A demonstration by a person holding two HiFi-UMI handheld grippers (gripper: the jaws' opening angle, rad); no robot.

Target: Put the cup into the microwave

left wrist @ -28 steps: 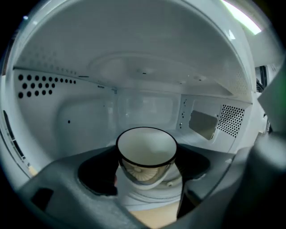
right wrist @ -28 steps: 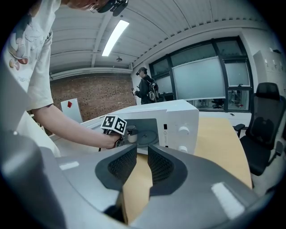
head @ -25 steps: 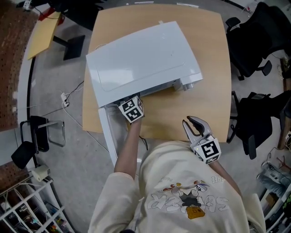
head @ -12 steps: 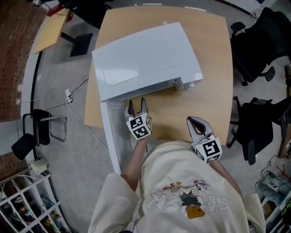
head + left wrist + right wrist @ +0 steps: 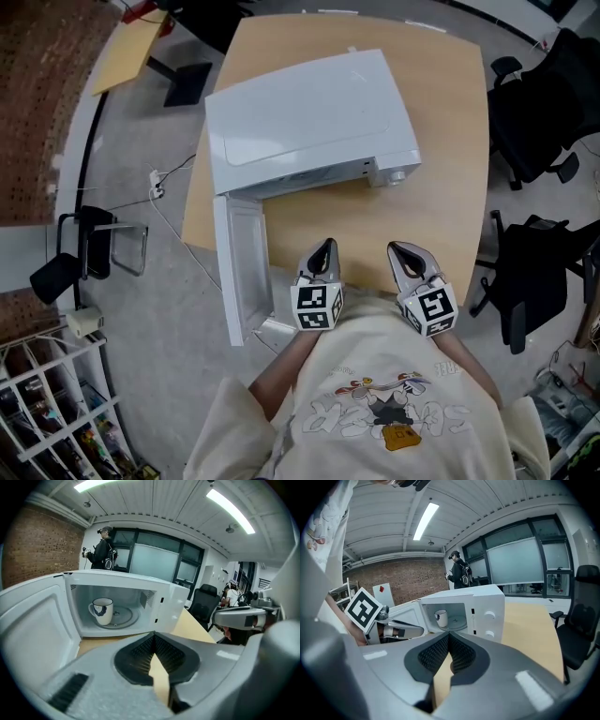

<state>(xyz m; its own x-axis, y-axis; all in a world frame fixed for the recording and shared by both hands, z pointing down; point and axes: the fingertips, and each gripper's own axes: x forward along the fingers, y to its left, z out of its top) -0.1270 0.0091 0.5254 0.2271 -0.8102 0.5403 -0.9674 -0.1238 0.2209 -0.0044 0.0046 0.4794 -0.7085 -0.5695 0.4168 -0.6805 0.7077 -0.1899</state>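
A white cup (image 5: 102,611) with a dark blue mark stands upright on the glass turntable inside the white microwave (image 5: 305,117); the same cup (image 5: 441,617) shows small in the right gripper view. The microwave door (image 5: 242,267) hangs wide open past the table's left edge. My left gripper (image 5: 324,251) is shut and empty, near the table's front edge, apart from the microwave. My right gripper (image 5: 401,253) is shut and empty, beside it to the right. Both point toward the open microwave.
The microwave sits on a light wooden table (image 5: 441,169). Black office chairs (image 5: 539,103) stand to the right. A cable (image 5: 173,202) runs over the floor at the left, near a white shelf rack (image 5: 56,412). A person (image 5: 102,548) stands far behind the microwave.
My left gripper drew back out of the microwave's opening toward the front edge, moved right, and closed with nothing in it. The right gripper's jaws shut while it stayed in place.
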